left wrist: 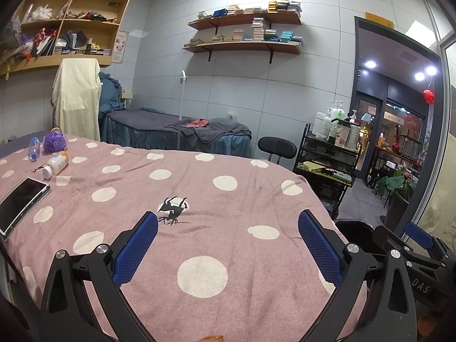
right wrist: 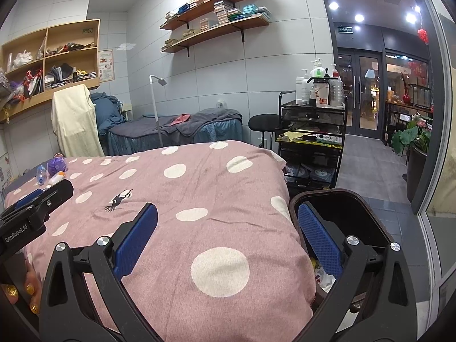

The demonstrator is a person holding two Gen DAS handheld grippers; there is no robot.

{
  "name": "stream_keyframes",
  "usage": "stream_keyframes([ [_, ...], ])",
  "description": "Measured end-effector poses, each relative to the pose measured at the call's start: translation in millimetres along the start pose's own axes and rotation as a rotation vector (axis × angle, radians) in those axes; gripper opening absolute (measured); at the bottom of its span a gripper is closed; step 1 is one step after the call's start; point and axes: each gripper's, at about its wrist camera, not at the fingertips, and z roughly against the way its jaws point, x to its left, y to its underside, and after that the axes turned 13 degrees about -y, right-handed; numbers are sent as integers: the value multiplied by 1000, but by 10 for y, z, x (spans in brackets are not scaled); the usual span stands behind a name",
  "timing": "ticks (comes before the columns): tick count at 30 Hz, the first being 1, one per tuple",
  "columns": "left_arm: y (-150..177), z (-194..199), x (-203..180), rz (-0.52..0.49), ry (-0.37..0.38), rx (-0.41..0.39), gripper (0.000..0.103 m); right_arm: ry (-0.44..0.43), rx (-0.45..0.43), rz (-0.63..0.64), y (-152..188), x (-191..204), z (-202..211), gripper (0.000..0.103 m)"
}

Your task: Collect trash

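Small items lie together at the far left of the pink polka-dot blanket (left wrist: 256, 185): a clear blue-tinted bottle (left wrist: 34, 148), a crumpled purple pouch (left wrist: 55, 142) and a white bottle with an orange cap (left wrist: 56, 166) on its side. My left gripper (left wrist: 228, 219) hovers open over the middle of the blanket, holding nothing, well short of those items. My right gripper (right wrist: 227, 211) is open and empty at the bed's right edge. Its right finger hangs over a dark bin (right wrist: 327, 195) with wrappers (right wrist: 323, 278) inside. The same bottles (right wrist: 41, 174) show small at the far left.
A phone (left wrist: 22, 202) lies on the blanket's left edge. A black cart (right wrist: 310, 142) with pump bottles and a round stool (right wrist: 263, 122) stand right of the bed. A second bed (left wrist: 176, 131) sits behind. A hand with glitter nails (right wrist: 17, 289) is at lower left.
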Motion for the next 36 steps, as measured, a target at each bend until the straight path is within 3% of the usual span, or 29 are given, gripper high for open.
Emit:
stream_keyframes([
  [36,5,41,1,3,-3,6,97,-17,8,-17,20,17,-9,97],
])
